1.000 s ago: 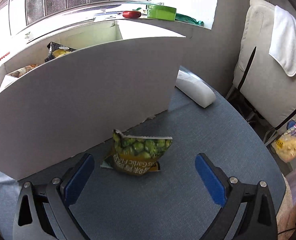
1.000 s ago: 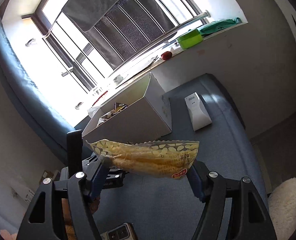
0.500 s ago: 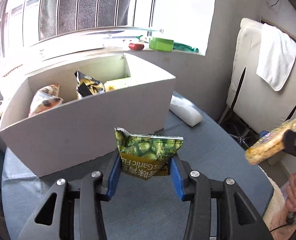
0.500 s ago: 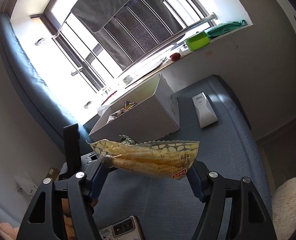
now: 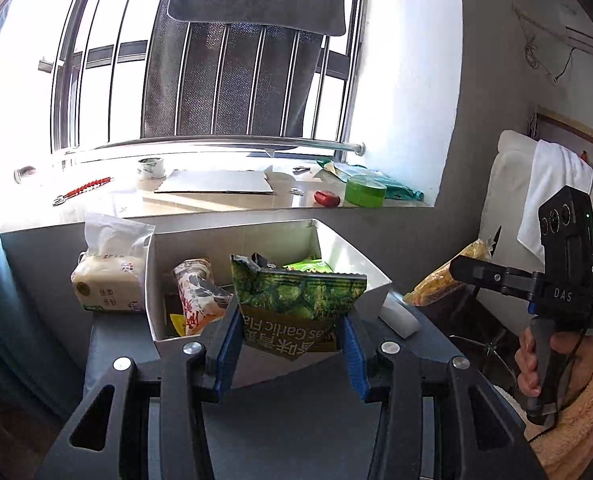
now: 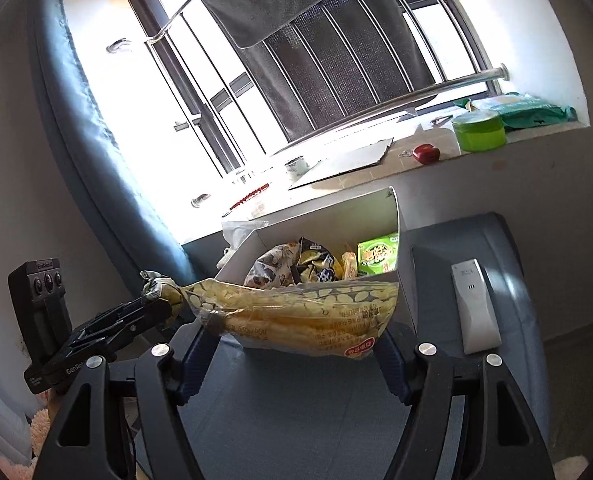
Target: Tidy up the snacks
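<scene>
My left gripper (image 5: 292,340) is shut on a green garlic-pea packet (image 5: 296,304) and holds it up in front of the white cardboard box (image 5: 360,268). The box holds several snack packets, among them a red-and-white one (image 5: 194,296). My right gripper (image 6: 292,340) is shut on a yellow corn-snack bag (image 6: 296,316), held in the air before the same box (image 6: 400,284). The right gripper with its bag (image 5: 444,284) shows at the right of the left wrist view. The left gripper (image 6: 136,316) shows at the left of the right wrist view.
A white remote-like device (image 6: 474,308) lies on the blue-grey table (image 6: 296,400) right of the box. A tissue pack (image 5: 108,280) stands left of the box. The windowsill holds a green tub (image 5: 364,190) and a red object (image 5: 326,198). A white chair (image 5: 512,216) stands at right.
My left gripper closed on the green pea packet and lifted it off the table to box height. My right gripper moved closer to the box with the corn-snack bag.
</scene>
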A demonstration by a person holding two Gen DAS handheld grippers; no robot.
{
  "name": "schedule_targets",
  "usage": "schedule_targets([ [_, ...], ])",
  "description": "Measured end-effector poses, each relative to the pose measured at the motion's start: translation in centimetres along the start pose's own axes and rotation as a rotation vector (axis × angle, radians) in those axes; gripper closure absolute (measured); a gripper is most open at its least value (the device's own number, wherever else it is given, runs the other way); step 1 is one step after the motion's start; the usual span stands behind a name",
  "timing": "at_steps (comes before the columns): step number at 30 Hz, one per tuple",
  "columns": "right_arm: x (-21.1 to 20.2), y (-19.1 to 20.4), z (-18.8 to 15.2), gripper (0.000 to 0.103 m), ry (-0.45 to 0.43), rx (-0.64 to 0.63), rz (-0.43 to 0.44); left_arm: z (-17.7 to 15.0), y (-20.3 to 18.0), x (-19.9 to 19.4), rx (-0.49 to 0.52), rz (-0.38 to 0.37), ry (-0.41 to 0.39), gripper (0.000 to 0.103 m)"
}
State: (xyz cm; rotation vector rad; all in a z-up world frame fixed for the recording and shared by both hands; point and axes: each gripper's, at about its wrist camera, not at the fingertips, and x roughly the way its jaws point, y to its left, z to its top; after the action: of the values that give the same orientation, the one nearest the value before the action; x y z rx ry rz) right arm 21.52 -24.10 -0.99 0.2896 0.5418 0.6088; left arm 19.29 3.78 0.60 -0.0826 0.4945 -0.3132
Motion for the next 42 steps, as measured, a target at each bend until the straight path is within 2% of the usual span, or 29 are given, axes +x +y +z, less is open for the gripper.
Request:
schedule_targets([
  [3,2.5,0.4,2.1,0.028,0.012,-0.026,-0.010,1.7,2.1,2.0,-0.054,-0.005,0.006,0.054],
  [7,6.3,0.2,5.1,0.028,0.028,-0.037,-0.020,3.6,4.2,6.0,-0.065,0.034,0.033,0.054],
  [12,10.8,-1.6,8.5,0.028,0.067,0.029,-0.030,5.6,5.3,10.7,-0.073,0.058,0.068,0.053],
  [15,12.7,-2.4,9.9,0.028,0.078,0.038,-0.058,6.4,5.4,12.1,-0.068,0.087,0.082,0.048],
  [16,13.1,-2.5,10.3,0.028,0.078,0.031,-0.066,6.5,5.4,12.2,-0.067,0.093,0.079,0.038],
  [17,13.5,-2.5,10.6,0.026,0.084,0.023,-0.071,6.7,5.4,12.3,-0.067,0.096,0.078,0.018],
  [18,13.8,-2.6,10.9,0.023,0.092,0.023,-0.076,6.8,5.4,12.4,-0.069,0.093,0.079,0.006],
  [19,14.0,-2.8,11.1,0.017,0.095,0.033,-0.072,6.7,5.4,12.1,-0.075,0.100,0.064,0.000],
  [20,14.1,-3.0,11.1,0.000,0.094,0.051,-0.067,6.6,5.5,11.8,-0.079,0.104,0.057,0.000],
  [23,13.5,-3.5,10.8,0.000,0.058,0.086,-0.080,6.3,5.5,11.4,-0.084,0.100,0.076,0.000],
  [27,12.8,-3.3,10.3,0.000,0.066,0.061,-0.139,5.9,4.7,10.0,-0.048,0.157,0.042,0.000],
  [30,11.8,-1.9,9.8,0.000,0.058,-0.019,-0.174,5.9,3.5,8.3,-0.014,0.216,-0.003,0.000],
  [32,10.7,-0.4,9.4,0.000,0.030,-0.111,-0.214,6.0,2.8,6.9,-0.002,0.228,-0.040,0.000],
  [37,6.8,3.5,8.2,0.000,-0.069,-0.277,-0.298,5.6,0.9,3.1,-0.011,0.179,-0.094,0.000],
  [39,5.4,4.5,7.7,0.000,-0.080,-0.294,-0.322,5.2,0.0,1.6,-0.006,0.165,-0.109,0.000],
  [42,3.5,5.1,6.8,0.000,-0.054,-0.274,-0.288,4.2,-0.9,-0.1,-0.031,0.131,-0.078,0.000],
])
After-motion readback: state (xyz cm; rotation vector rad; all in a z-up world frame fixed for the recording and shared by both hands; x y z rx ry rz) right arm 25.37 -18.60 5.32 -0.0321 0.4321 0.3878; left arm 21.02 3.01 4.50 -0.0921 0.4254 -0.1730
